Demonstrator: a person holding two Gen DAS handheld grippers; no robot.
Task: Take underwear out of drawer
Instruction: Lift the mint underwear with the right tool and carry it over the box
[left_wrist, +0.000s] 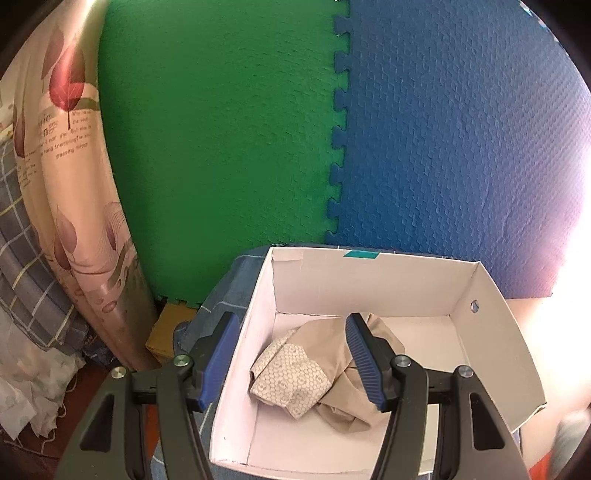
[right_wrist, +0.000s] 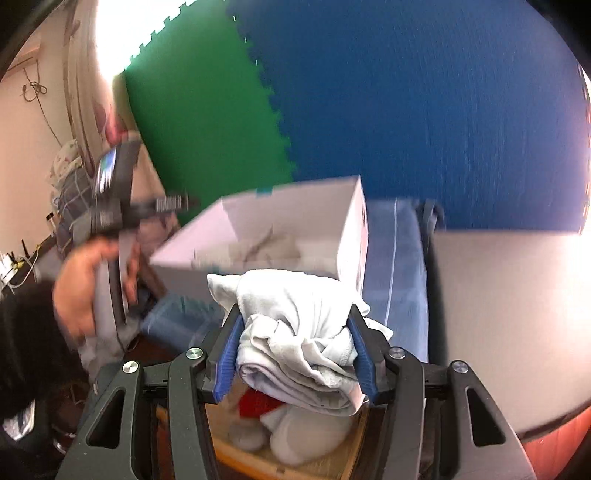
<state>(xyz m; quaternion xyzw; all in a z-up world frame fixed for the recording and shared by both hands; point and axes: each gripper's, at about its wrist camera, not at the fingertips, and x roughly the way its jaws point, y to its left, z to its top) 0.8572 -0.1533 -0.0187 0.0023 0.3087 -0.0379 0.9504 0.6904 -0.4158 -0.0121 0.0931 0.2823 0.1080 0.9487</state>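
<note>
Green foam mat (left_wrist: 221, 147) interlocks with blue foam mat (left_wrist: 461, 147) far behind; leaf-print curtain (left_wrist: 70, 184) hangs far left.

Only readable stuff is on the curtain (left_wrist: 70, 155), over at about 9 o'clock in the left wrist view. It's a beige one with red leaf prints and a block of small dark English text under the big leaf. Most of it is too tiny and bent by the lens, but I can pick out bits like "nor you", "tremblingThe" and "passing through", plus larger script letters above that look like "…ing". Rest of that block is mush. In the right wrist view there's a barcode-looking sticker (right_wrist: 168, 204) on the other handheld unit at 9 o'clock, too blurred to read. Nothing else carries legible writing.
</note>
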